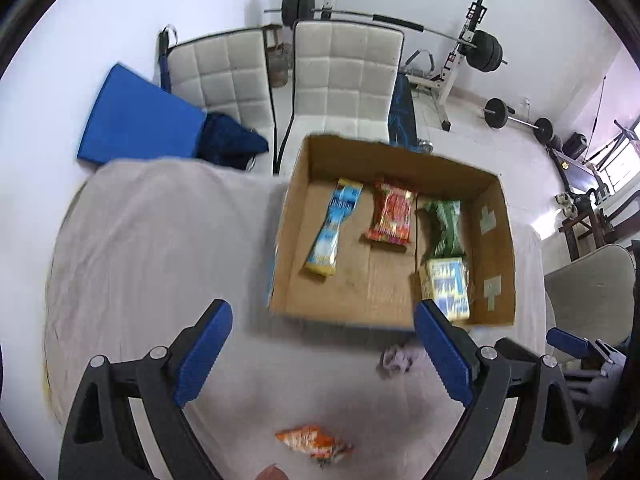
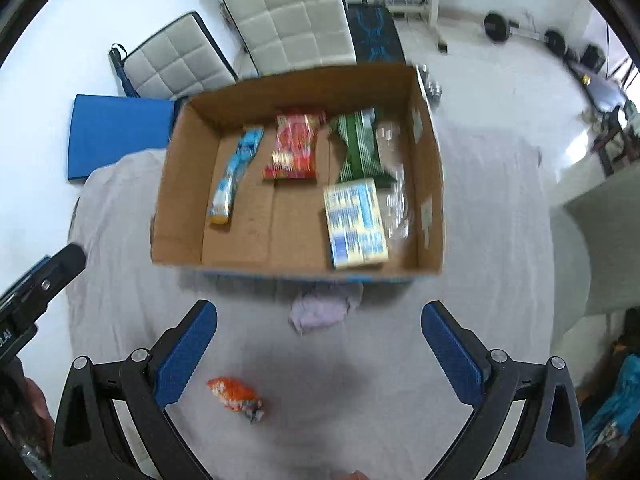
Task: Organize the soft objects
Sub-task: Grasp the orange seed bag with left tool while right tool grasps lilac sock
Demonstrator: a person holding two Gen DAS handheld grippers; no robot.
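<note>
orange packet on table, near side, apart from box | lilac cloth touching box front | box holds four packets: blue, red, green, yellow-blue | left claw released, empty | right claw released, empty

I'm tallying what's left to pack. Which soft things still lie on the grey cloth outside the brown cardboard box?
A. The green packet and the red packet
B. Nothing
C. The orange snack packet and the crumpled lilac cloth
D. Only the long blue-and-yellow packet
C: the orange snack packet and crumpled lilac cloth lie outside the brown cardboard box.
</note>
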